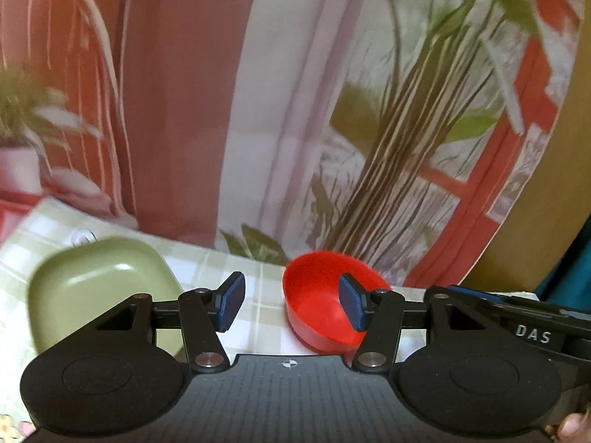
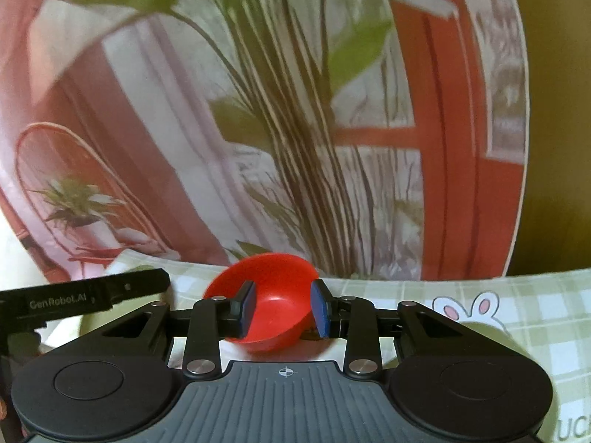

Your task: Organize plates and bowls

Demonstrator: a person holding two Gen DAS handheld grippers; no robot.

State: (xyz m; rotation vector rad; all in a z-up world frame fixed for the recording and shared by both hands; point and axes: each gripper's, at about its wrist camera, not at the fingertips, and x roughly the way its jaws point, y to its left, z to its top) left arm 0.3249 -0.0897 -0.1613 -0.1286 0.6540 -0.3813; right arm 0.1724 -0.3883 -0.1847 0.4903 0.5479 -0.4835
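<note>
A red bowl (image 1: 317, 306) sits tilted above the checked tablecloth (image 1: 258, 280). In the right wrist view the red bowl (image 2: 273, 306) lies between the blue pads of my right gripper (image 2: 282, 308); the right pad touches its rim, the left pad is inside it. A green square plate (image 1: 99, 288) lies on the cloth to the left. My left gripper (image 1: 291, 301) is open, its right pad in front of the bowl, and holds nothing. The right gripper's body (image 1: 517, 313) shows at the left view's right edge.
A printed backdrop with plants, curtains and a red door (image 2: 436, 110) stands right behind the table. The tablecloth has a rabbit drawing (image 2: 469, 306) at the right. The left gripper's body (image 2: 74, 295) shows at the right view's left edge.
</note>
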